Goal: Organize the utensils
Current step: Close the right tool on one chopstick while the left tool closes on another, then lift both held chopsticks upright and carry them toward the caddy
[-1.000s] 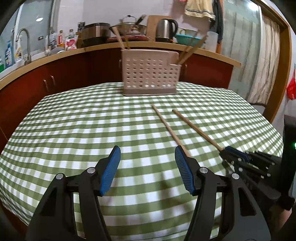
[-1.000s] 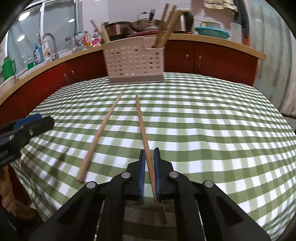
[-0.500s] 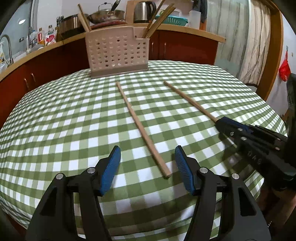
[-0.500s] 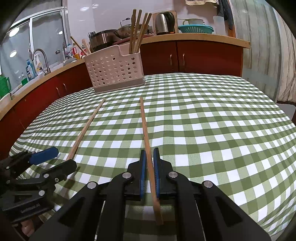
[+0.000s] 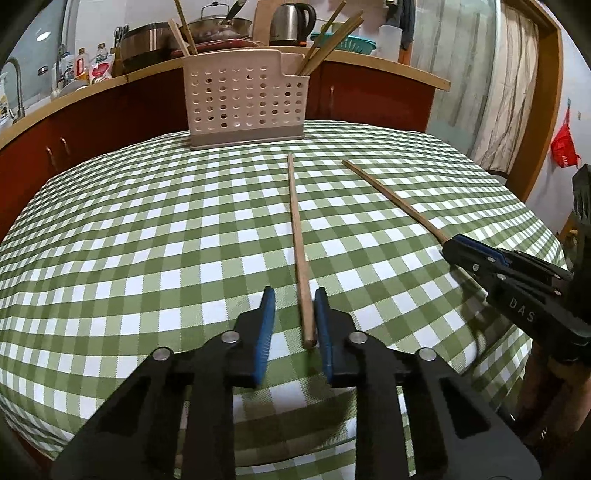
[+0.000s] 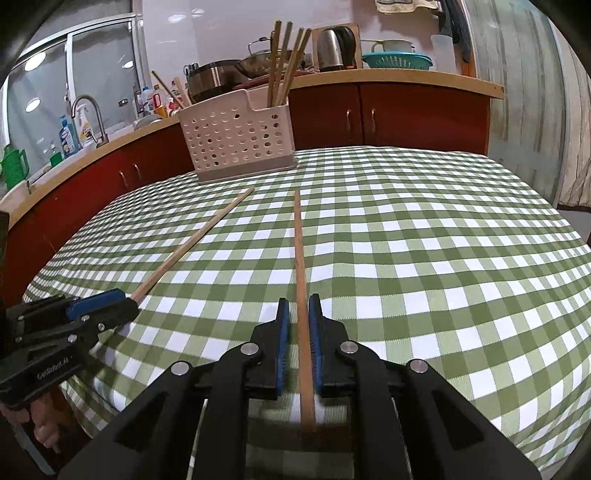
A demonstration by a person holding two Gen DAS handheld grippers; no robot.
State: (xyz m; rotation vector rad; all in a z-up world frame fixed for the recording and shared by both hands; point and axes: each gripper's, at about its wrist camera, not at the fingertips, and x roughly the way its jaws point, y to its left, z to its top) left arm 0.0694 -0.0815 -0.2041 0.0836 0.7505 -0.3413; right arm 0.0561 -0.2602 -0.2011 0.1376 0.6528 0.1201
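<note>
Two long wooden chopsticks lie on the green checked tablecloth. My left gripper point(image 5: 293, 295) has its jaws partly closed around the near end of the left chopstick point(image 5: 297, 236); the stick touches the right pad and a gap remains on the left. My right gripper point(image 6: 296, 314) is shut on the right chopstick point(image 6: 300, 254); it shows at the right of the left wrist view point(image 5: 458, 245), gripping that chopstick point(image 5: 391, 197). The left gripper shows in the right wrist view point(image 6: 122, 302) at the end of its chopstick point(image 6: 192, 240). A perforated beige utensil holder point(image 5: 245, 105) point(image 6: 238, 138) with several chopsticks stands at the table's far side.
Behind the table runs a red-fronted kitchen counter point(image 5: 369, 92) with pots, a kettle point(image 5: 291, 22), bottles and a tap point(image 6: 88, 114). A curtain point(image 5: 476, 77) and door frame are at the right. The tablecloth point(image 5: 147, 240) drops off at the near edge.
My left gripper has moved up to the left chopstick's near end and narrowed its jaws around it. My right gripper stays shut on the right chopstick.
</note>
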